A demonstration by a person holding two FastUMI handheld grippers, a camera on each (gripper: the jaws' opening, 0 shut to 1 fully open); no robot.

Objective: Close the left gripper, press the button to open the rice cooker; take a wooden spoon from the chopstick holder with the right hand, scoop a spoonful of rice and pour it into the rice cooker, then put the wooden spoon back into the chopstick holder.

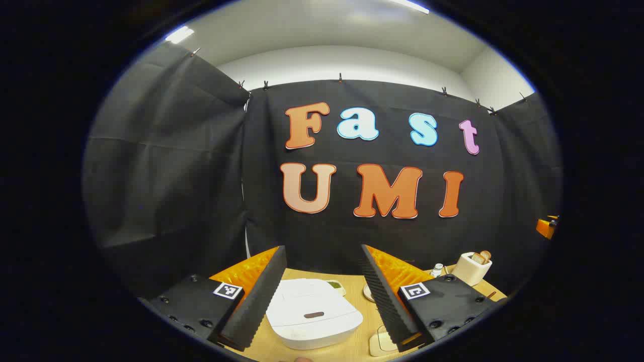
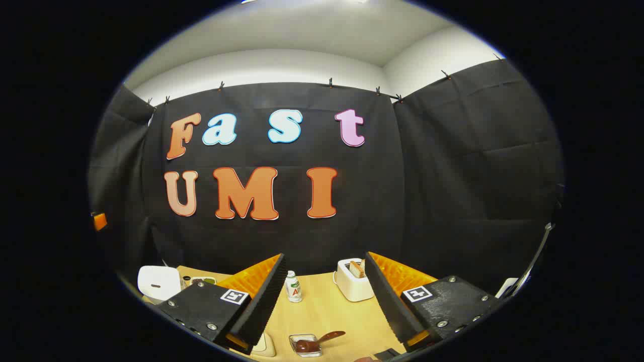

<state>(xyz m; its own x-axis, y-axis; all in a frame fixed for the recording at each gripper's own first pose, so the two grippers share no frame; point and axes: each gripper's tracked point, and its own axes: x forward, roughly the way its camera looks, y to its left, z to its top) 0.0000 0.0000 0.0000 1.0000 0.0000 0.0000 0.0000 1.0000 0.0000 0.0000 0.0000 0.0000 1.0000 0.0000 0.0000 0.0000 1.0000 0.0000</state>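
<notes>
Between your left gripper's (image 1: 322, 296) spread fingers, in the left gripper view, sits the white rounded plastic rice cooker (image 1: 313, 312), lid down, on the pale wooden table (image 1: 359, 337). The dark oval button (image 1: 314, 314) on its front lip lies straight ahead of and below the claw, about midway between the two fingers, so the coming press looks like a forward-and-down push once you have brought the fingers together; as it stands they are wide apart and hold nothing. Right of the cooker and farther back stands a white box-shaped toaster (image 1: 471, 268) with bread slices poking out. The cooker's near edge is cut off at the bottom of the view. From the right gripper view, the same cooker (image 2: 158, 282) sits well off to the left, partly hidden behind your right gripper's (image 2: 322, 301) left finger, so the left hand is plainly the nearer one for the button. That right claw is also released and empty. Ahead of it lie a small white bottle (image 2: 293, 287) and the toaster (image 2: 353, 280); nearer, a small clear dish (image 2: 305, 346) holds a brown spoon (image 2: 322, 340), its handle pointing right. I cannot make out a chopstick holder, nor any rice.
</notes>
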